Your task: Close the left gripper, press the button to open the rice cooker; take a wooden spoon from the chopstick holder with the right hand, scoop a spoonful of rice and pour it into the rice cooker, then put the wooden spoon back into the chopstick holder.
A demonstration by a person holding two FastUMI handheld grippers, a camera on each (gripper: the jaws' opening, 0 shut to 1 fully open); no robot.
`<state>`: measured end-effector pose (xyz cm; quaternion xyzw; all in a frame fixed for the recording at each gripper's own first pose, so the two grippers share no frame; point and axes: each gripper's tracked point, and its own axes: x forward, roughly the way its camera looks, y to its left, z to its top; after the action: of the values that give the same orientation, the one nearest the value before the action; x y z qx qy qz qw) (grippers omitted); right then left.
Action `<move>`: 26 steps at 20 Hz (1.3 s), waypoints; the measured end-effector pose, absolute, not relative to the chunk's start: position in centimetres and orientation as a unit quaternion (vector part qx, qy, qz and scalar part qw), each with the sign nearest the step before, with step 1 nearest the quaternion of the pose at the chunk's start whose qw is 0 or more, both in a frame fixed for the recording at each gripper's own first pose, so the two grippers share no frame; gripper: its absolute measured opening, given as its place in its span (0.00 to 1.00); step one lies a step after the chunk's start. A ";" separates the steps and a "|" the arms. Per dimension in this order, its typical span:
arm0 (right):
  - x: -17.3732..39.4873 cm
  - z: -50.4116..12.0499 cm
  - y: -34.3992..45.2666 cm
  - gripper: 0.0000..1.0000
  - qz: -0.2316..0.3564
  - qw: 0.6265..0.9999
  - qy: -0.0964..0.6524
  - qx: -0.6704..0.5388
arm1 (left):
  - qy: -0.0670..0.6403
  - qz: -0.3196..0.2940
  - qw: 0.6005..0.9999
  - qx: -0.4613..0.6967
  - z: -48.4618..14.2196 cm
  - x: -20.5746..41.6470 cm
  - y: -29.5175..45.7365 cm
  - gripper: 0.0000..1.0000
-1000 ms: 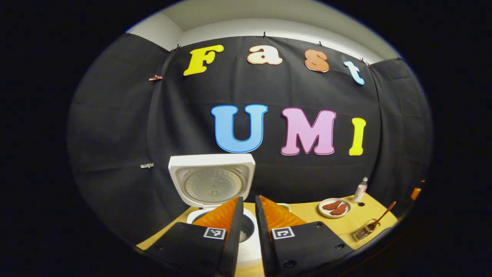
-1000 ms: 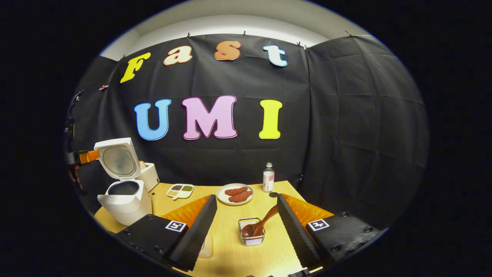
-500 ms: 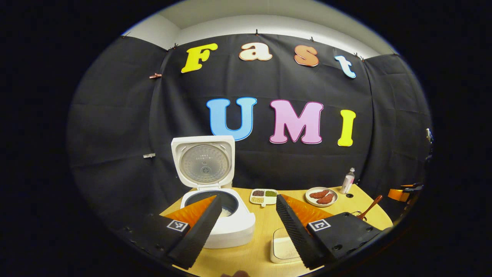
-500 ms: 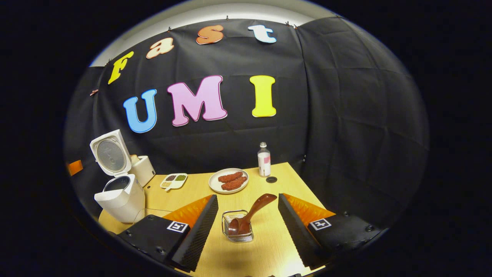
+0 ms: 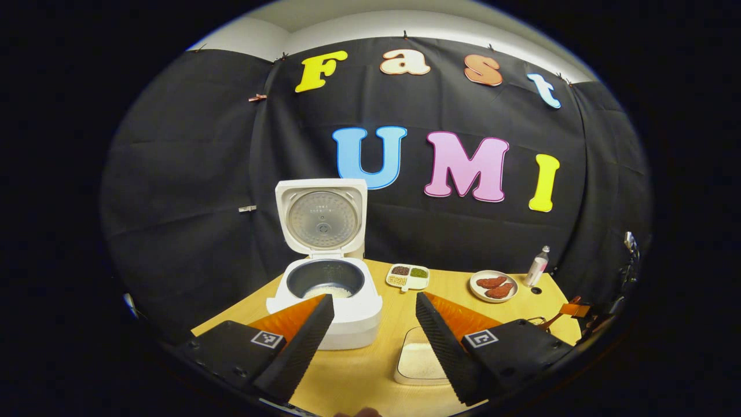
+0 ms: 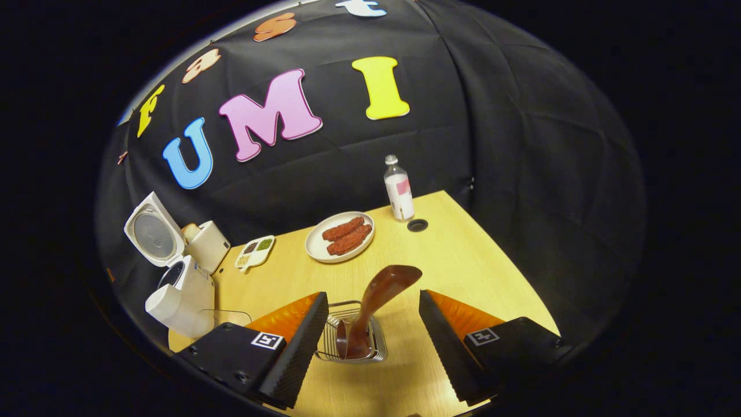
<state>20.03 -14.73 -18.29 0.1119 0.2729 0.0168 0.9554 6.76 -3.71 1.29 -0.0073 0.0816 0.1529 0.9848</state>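
The white rice cooker [image 5: 333, 301] stands on the wooden table with its lid [image 5: 321, 217] swung up; a little rice lies in its dark pot. It also appears at the left in the right gripper view as rice cooker [image 6: 182, 289]. My left gripper [image 5: 373, 327] hovers open, back from the cooker, over a clear dish of rice [image 5: 419, 362]. My right gripper [image 6: 373, 330] is open above the wire chopstick holder [image 6: 350, 341], its fingers on either side of the wooden spoon [image 6: 376, 301], not touching it. The spoon leans handle-up out of the holder.
A divided white dish of grains [image 5: 408, 277], a plate of sausages [image 6: 341, 236] and a small bottle [image 6: 399, 188] stand toward the back of the table. A white box [image 6: 207, 246] sits behind the cooker. The table's right edge [image 6: 509, 272] meets the cloth wall.
My left gripper went from shut near the cooker to open and drew back from it. My right gripper tilted down and moved closer over the holder and spoon.
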 end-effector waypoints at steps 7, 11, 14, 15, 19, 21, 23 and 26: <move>23.0 -20.0 -14.5 0.64 0.026 0.939 0.280 0.197 | 0.114 0.193 0.974 -0.043 -1.5 4.9 -5.2 0.98; 24.4 -20.8 -12.9 0.50 0.054 0.931 0.288 0.219 | 0.124 0.202 0.970 -0.054 -2.6 4.4 -6.8 0.96; 24.9 -21.1 -12.1 0.23 0.062 0.928 0.297 0.214 | 0.131 0.203 0.969 -0.051 -3.2 3.9 -8.1 0.96; 25.0 -21.0 -12.0 0.24 0.061 0.928 0.297 0.217 | 0.131 0.199 0.970 -0.050 -3.3 3.8 -8.6 0.96; 24.4 -20.6 -11.9 0.16 0.080 0.930 0.293 0.206 | 0.131 0.184 0.973 -0.053 -3.9 3.6 -9.6 0.96; 23.8 -19.4 -11.7 0.16 0.087 0.935 0.284 0.194 | 0.131 0.176 0.973 -0.063 -4.5 3.5 -9.5 0.96; 23.7 -17.5 -11.7 0.16 0.081 0.940 0.269 0.195 | 0.130 0.173 0.974 -0.065 -4.6 3.4 -8.7 0.96; 23.5 -13.6 -11.9 0.16 0.071 0.950 0.236 0.191 | 0.123 0.162 0.977 -0.059 -4.4 3.4 -7.3 0.96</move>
<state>23.50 -11.88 -13.58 0.1908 0.2364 0.0710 0.9501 3.36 -7.27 -4.42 -0.0586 0.1227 0.1620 0.9774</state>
